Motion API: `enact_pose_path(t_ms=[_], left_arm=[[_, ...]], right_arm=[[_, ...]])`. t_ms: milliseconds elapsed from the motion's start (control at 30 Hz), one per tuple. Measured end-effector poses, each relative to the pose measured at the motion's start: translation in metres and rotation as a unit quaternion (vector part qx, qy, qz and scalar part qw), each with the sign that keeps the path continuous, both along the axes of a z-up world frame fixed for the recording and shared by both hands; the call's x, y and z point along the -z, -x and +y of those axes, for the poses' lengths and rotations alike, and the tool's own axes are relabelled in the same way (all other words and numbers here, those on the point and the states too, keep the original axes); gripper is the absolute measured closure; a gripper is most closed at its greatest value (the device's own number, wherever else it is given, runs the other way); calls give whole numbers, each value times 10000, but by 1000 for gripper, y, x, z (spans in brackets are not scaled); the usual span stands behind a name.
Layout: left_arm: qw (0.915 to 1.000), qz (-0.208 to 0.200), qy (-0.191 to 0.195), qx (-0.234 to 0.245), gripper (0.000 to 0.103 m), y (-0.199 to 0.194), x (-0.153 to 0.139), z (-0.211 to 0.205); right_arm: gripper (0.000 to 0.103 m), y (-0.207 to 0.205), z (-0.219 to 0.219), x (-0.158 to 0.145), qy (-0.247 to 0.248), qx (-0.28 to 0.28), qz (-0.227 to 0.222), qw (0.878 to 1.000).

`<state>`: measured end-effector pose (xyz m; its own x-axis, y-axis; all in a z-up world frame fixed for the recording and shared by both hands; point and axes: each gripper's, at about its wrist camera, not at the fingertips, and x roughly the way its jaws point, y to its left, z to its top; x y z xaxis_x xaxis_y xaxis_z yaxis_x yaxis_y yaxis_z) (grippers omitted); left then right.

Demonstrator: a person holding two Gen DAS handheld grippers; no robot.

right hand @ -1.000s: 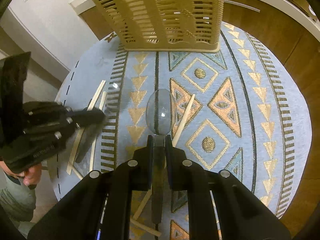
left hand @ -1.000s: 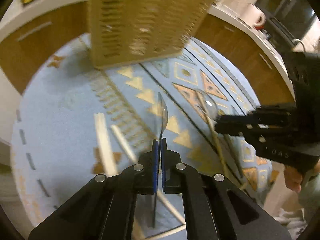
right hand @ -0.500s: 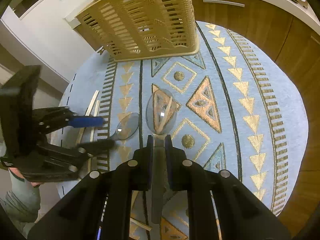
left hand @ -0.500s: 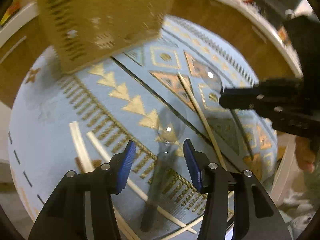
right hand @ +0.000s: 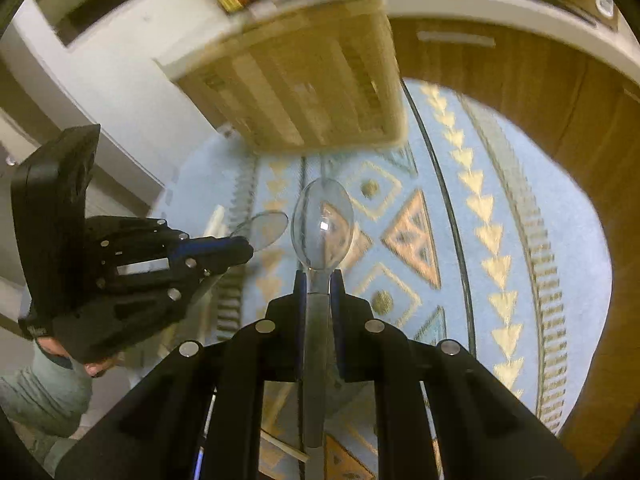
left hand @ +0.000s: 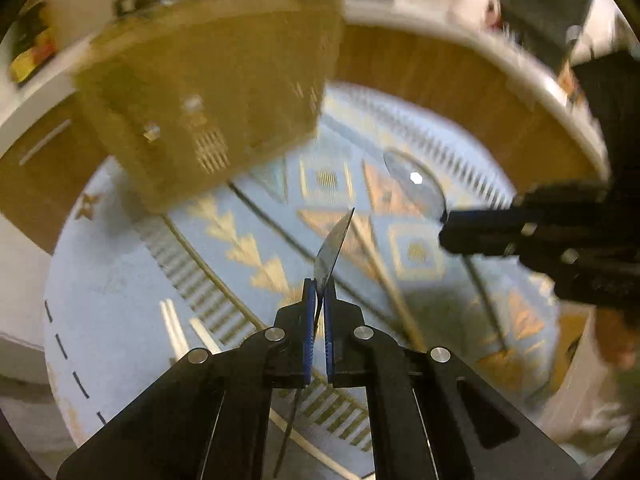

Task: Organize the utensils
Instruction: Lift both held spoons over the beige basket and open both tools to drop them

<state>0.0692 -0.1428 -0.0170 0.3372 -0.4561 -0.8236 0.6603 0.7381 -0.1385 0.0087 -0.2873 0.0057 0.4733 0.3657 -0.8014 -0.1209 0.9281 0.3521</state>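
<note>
My left gripper (left hand: 319, 286) is shut on a clear plastic spoon (left hand: 333, 242), seen edge-on, held above the patterned cloth. My right gripper (right hand: 319, 278) is shut on another clear plastic spoon (right hand: 322, 229), bowl forward. The left gripper (right hand: 240, 250) with its spoon (right hand: 266, 229) shows at the left of the right wrist view. The right gripper (left hand: 448, 226) and its spoon (left hand: 414, 186) show at the right of the left wrist view. A tan slotted basket (left hand: 208, 92) stands at the far side of the table, also in the right wrist view (right hand: 304, 80).
A round table under a blue cloth with gold triangles (right hand: 500, 240). Wooden chopsticks (left hand: 390, 280) lie on the cloth, with more (left hand: 170, 322) at the left. Wood cabinets and a white counter (right hand: 500, 8) lie beyond.
The left gripper, open over a spoon half a second ago, has shut on it and lifted it. Both grippers have moved toward the basket, which looks nearer and blurred.
</note>
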Motion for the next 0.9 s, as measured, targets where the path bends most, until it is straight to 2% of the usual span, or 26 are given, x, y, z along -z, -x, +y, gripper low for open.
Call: enact_pose_path(t_ms=[133,233,333,400,467,567,667,767,900], left_arm=[[9944,-465,869,-380,101,-3,-44,30],[9817,-909,1569,-578,101,-2,-82,50],[9638,-1327,2170,-798,101,-8,-118,65],[9454,-1622,2685,-886,101,-19,-137,77],[9282,-1968,2952,-1120,101,-31,-151,86],[9028,-2302,3389,-1308,100,-46,-157,90],[8894,-2387,3611,-1473,100,-67,-152,83],[8839,-2448,3651,-1596,100,-83,-142,76],[8823,-2360,3705,-1690,100,-105,-129,77]], right_arm=[[93,2,2,-35,-112,-40,-640,9979],[93,2,1,-65,-125,74,-1217,9925],[93,-7,0,-94,-69,258,-1762,9840],[93,-17,1,-111,-15,420,-2105,9767],[93,-28,-1,-125,-30,555,-2397,9693],[93,-46,-2,-138,37,801,-2747,9582],[93,-66,-6,-146,-65,944,-2967,9503],[93,-81,-9,-153,11,1146,-3186,9409],[93,-101,-6,-148,559,1432,-3566,9215]])
